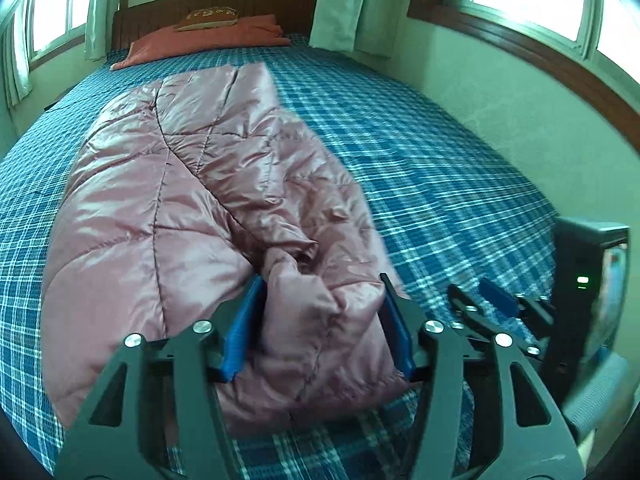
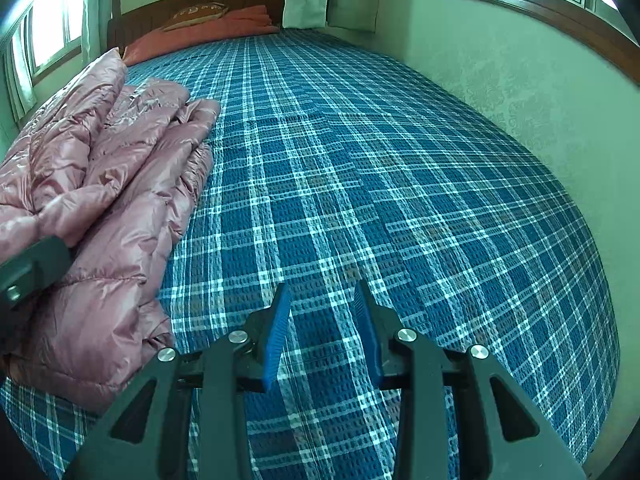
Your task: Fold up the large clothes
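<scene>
The pink puffer jacket lies partly folded lengthwise on the bed. The left hand-held gripper, spread wide, straddles its bunched hem at 6 o'clock without clamping; the right hand-held gripper hovers half-open and empty at 3 o'clock, so folds remain.

Glossy quilted pink jacket, perhaps nylon, on matt woven plaid bedcover

Jacket: glossy dusty pink, quilted stitch lines.
Bedcover: blue with white plaid.
Left gripper: black frame, blue pads.
Right gripper: black frame, blue pads.
Blanket, ahead of the grippers: orange-red.
Headboard: dark brown.
</scene>
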A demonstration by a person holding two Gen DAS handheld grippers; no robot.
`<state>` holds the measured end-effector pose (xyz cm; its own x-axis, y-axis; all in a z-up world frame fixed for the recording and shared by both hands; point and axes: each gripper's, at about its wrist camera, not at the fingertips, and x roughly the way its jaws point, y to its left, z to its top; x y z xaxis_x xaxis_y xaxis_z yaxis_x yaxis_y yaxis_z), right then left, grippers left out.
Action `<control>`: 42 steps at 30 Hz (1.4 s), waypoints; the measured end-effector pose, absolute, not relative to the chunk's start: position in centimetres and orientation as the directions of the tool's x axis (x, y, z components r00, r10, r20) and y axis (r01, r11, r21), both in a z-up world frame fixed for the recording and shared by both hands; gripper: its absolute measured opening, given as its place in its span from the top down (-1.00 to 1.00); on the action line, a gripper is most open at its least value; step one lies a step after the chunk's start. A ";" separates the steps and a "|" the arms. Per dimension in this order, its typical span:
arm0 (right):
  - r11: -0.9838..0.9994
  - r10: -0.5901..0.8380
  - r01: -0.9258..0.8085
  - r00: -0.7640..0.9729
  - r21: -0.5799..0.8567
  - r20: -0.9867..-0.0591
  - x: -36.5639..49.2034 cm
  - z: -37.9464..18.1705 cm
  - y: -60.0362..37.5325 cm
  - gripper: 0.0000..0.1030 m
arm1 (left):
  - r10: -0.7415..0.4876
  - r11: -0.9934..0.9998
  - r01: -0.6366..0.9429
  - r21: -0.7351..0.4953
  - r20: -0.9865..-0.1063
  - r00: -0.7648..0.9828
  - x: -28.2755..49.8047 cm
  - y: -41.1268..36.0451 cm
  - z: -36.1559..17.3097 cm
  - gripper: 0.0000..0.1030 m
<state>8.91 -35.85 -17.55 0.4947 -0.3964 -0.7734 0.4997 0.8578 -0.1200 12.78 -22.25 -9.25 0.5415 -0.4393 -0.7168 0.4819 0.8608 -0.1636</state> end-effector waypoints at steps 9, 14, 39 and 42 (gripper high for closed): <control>0.856 -0.422 0.494 0.495 -0.154 -0.760 7.6 -16.1 -34.1 0.34 | -0.495 0.857 0.443 -0.266 -0.666 0.559 10.4 -16.1 -5.7 -0.13; 0.858 -0.432 0.486 0.503 -0.168 -0.749 7.3 -15.1 -32.6 0.34 | -0.430 0.903 0.282 -0.325 -0.661 0.615 10.7 -9.3 -5.1 -0.13; 0.768 0.089 0.373 0.744 0.521 -0.662 16.4 -13.0 -35.3 -0.13 | -0.564 0.599 -0.257 -0.758 -0.628 0.536 24.8 2.9 -16.2 -0.29; 0.698 0.195 0.349 0.748 0.625 -0.635 18.4 -14.7 -36.4 -0.14 | -0.593 0.551 -0.289 -0.783 -0.611 0.525 25.6 2.8 -17.4 -0.35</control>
